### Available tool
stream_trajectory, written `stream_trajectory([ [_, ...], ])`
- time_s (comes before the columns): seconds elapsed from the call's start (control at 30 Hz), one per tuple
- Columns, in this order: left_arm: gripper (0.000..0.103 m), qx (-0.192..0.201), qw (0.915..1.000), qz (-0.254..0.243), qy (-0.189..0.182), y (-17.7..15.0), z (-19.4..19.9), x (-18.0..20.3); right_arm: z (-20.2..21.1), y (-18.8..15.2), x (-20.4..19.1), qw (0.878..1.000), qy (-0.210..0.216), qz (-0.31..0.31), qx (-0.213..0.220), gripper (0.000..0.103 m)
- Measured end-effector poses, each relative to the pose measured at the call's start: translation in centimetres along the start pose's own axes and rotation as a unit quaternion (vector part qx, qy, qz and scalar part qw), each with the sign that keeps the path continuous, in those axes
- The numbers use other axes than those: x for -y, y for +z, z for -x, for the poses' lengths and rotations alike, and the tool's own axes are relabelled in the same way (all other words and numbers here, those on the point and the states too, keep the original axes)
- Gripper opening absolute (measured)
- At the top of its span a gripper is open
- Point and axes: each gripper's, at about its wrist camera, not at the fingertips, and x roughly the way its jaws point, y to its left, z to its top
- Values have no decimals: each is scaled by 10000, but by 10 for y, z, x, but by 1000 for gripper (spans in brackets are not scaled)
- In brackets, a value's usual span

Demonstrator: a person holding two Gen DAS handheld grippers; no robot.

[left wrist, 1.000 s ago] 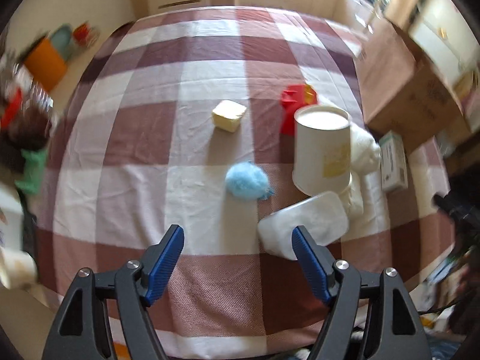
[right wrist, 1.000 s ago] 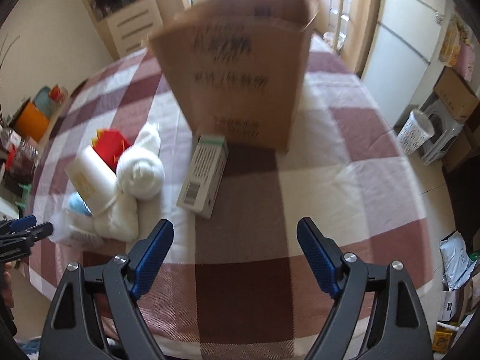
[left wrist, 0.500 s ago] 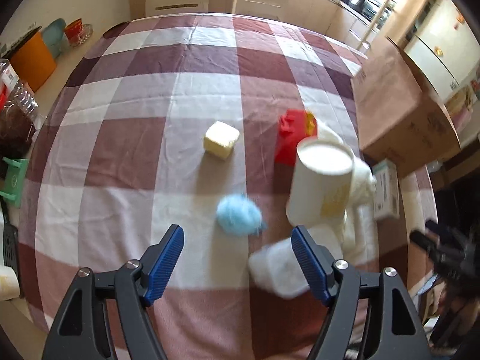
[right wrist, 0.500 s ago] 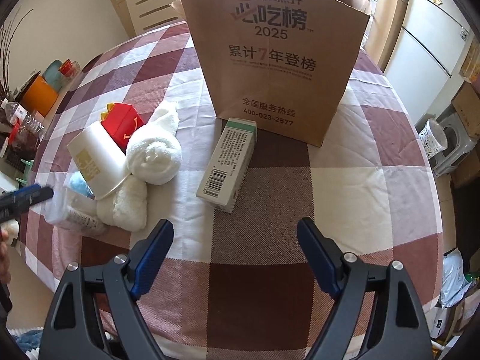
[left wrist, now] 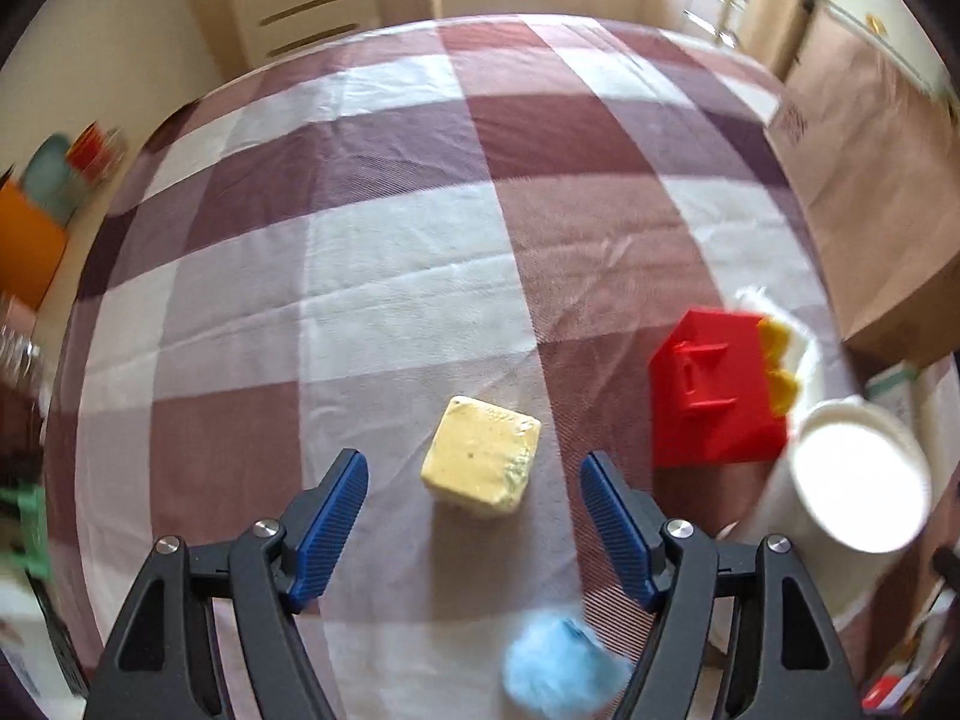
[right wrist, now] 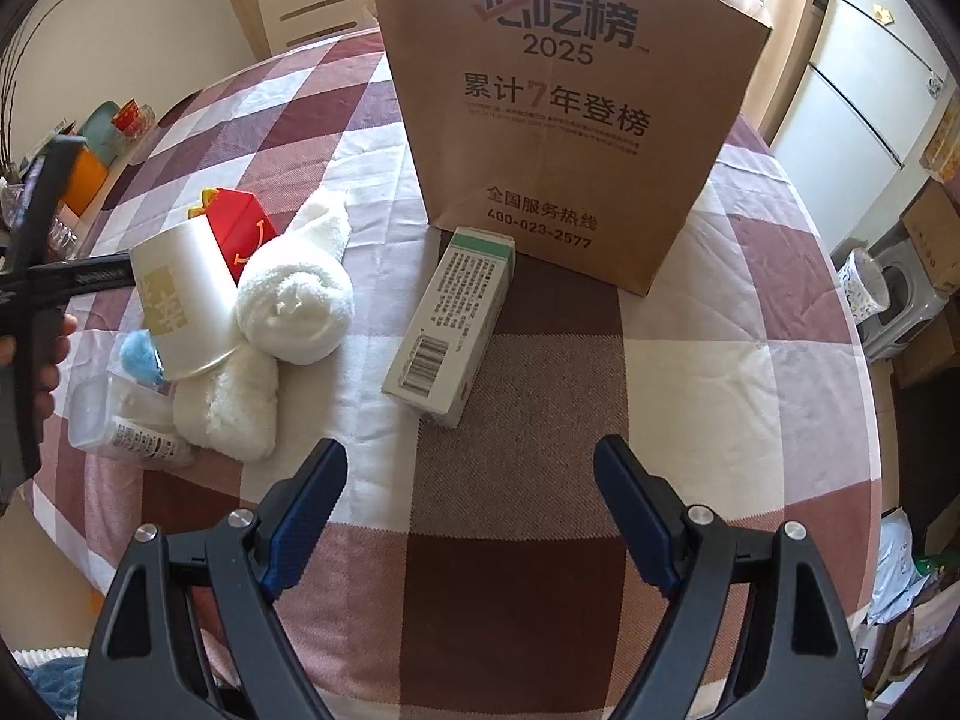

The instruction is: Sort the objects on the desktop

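Note:
A pale yellow block lies on the checked tablecloth, right between the tips of my left gripper. Its jaws are closing but stand apart from the block's sides. A red toy box, a white paper cup and a blue fluffy ball lie to the right and below. My right gripper hangs open over bare cloth, short of a green-and-white carton. White rolled towels and a brown paper bag are beyond.
A clear plastic box and a small tube lie at the table's near left edge. Cabinets stand behind the table. A hand holding the left gripper's handle shows at the far left of the right wrist view.
My left gripper moved forward past the blue ball, so the yellow block now sits between its fingers, and the view is blurred. The right gripper barely shifted.

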Motion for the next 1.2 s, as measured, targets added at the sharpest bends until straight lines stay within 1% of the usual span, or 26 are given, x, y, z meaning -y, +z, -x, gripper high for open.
stream_trajectory([
  [0.03, 65, -6, 10000, -60, -21, -1, -3, 0, -3, 2, 0, 10000, 11, -14, 16, 86],
  [0.07, 63, 29, 9999, -76, -100, -1, -3, -1, -5, 4, 1, 10000, 25, -35, 17, 86],
  [0.1, 53, 66, 9998, -81, -195, 0, -3, -2, -10, 6, 2, 9999, 60, -85, 5, 86],
  [0.13, 39, 89, 9995, -89, -279, 0, -3, -3, -15, 9, 3, 9999, 92, -141, -8, 86],
  [0.17, 35, 112, 9993, -113, -329, 0, -2, -3, -20, 12, 4, 9996, 127, -231, -36, 86],
  [0.27, 35, 200, 9992, -259, -249, 0, -2, 1, -37, 19, 9, 9985, 170, -513, -123, 86],
  [0.33, 35, 227, 9992, -250, -232, -3, -1, 2, -48, 26, 10, 9977, 146, -648, -122, 86],
  [0.4, 35, 222, 9993, -172, -250, -6, 0, 0, -56, 31, 9, 9979, 78, -643, -83, 85],
  [0.47, 35, 218, 9994, -120, -256, -10, 1, -4, -64, 35, 5, 9985, 51, -535, -60, 62],
  [0.5, 35, 208, 9993, -90, -281, -12, 2, -6, -66, 37, 3, 9990, -23, -441, -48, 36],
  [0.53, 35, 206, 9993, -39, -313, -15, 3, -8, -65, 37, 3, 9993, -38, -381, -18, 31],
  [0.6, 35, 198, 9992, 19, -340, -20, 6, -10, -63, 35, 5, 9990, 172, -404, -103, 31],
  [0.7, 35, 158, 9991, 121, -387, -26, 9, -13, -60, 28, 8, 9991, 192, -323, -199, 31],
  [0.8, 35, 128, 9990, 182, -375, -34, 13, -14, -57, 22, 12, 9993, 123, -233, -273, 31],
  [0.87, 35, 139, 9995, 113, -269, -40, 15, -12, -57, 18, 13, 9992, 24, -119, -377, 31],
  [0.93, 37, 187, 9995, 59, -228, -44, 16, -10, -57, 14, 15, 9992, -88, -79, -393, 34],
  [0.97, 38, 199, 9995, 60, -250, -44, 16, -11, -56, 14, 16, 9993, -77, -69, -370, 39],
  [1.0, 41, 201, 9994, 62, -269, -44, 15, -11, -57, 14, 15, 9992, -118, -76, -363, 58],
  [1.03, 44, 201, 9994, 58, -273, -42, 14, -10, -58, 14, 15, 9992, -157, -109, -348, 72],
  [1.1, 46, 213, 9995, 25, -247, -40, 13, -9, -60, 16, 14, 9994, -109, -146, -289, 72],
  [1.17, 46, 198, 9995, 28, -257, -39, 13, -9, -60, 17, 10, 9996, -164, 1, -217, 65],
  [1.2, 38, 171, 9995, 30, -264, -40, 14, -9, -59, 17, 7, 9995, -199, 124, -190, 46],
])
